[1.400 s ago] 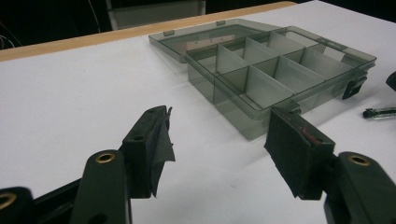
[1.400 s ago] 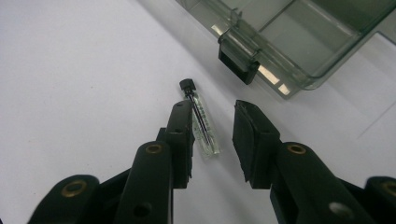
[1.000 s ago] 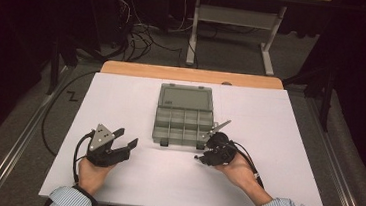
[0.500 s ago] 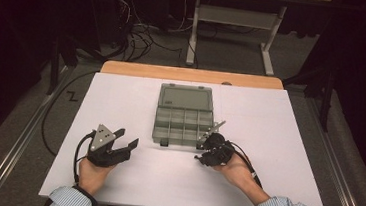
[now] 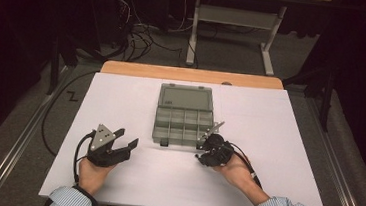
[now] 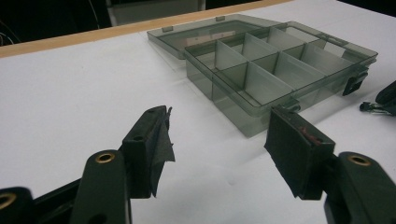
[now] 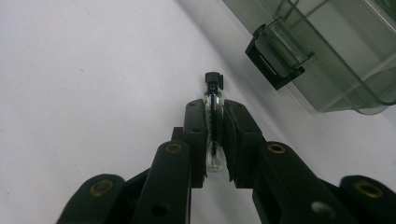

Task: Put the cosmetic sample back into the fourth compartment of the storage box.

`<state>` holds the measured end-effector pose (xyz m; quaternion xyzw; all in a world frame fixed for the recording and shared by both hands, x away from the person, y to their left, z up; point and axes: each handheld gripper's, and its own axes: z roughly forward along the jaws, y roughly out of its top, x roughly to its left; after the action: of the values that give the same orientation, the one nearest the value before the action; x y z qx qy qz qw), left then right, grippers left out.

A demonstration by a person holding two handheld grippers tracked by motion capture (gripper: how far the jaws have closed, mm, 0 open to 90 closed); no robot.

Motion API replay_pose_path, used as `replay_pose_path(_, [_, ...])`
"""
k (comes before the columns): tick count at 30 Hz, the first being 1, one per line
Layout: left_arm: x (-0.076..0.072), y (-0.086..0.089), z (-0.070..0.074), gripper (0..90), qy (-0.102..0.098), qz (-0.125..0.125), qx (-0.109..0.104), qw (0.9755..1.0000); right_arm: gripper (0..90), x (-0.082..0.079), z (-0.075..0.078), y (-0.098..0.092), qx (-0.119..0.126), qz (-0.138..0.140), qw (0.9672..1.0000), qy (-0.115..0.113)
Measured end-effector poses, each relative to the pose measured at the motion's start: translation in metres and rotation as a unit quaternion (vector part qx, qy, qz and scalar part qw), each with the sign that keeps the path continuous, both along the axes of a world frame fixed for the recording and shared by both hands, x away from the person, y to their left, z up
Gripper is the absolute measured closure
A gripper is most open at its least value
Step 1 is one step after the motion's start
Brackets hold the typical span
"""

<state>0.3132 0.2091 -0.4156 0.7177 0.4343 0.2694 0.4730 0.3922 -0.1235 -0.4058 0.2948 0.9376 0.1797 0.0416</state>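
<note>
— Two tools are in the high view, yes? Where do they stand?

— Yes. The left tool rests on the white surface, near the front edge, with its jaws apart and nothing between them. The right tool lies just beside the front right corner of the compartment box. The box is open, and its lid lies flat behind it, so I think the compartments are ready to receive something.

— And in the left gripper view?

— The left tool has its two pads wide apart over bare surface. The compartment box stands ahead and well apart from it, and the compartments I can see look empty. I judge this hand only waits, out of the way.

— What does the right gripper view give?

— The right tool has just been closing, and a small glass vial with a black cap is between the pads. They press on its sides, so it is clamped. The vial lies along the jaws, low at the surface, cap pointing away. The box latch is near, to the upper right.

— Why hold it so?

— Probably the grip on the body leaves the cap end free, so the vial can be lifted and put into a compartment.
</note>
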Motion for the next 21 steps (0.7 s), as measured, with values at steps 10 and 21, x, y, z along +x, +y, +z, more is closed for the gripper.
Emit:
replay_pose_path(10, [0.0001, 0.0001, -0.0001, 39.0, 0.000, 0.000, -0.001, 1.0000, 82.1, -0.0011, -0.0009, 0.0010, -0.004, 0.005, 1.0000, -0.007])
replay_pose_path(21, [0.0006, 0.0002, -0.0004, 39.1, 0.002, 0.000, 0.000, 1.0000, 82.4, -0.0006, 0.0077, -0.0054, 0.024, 0.007, 0.9997, -0.002])
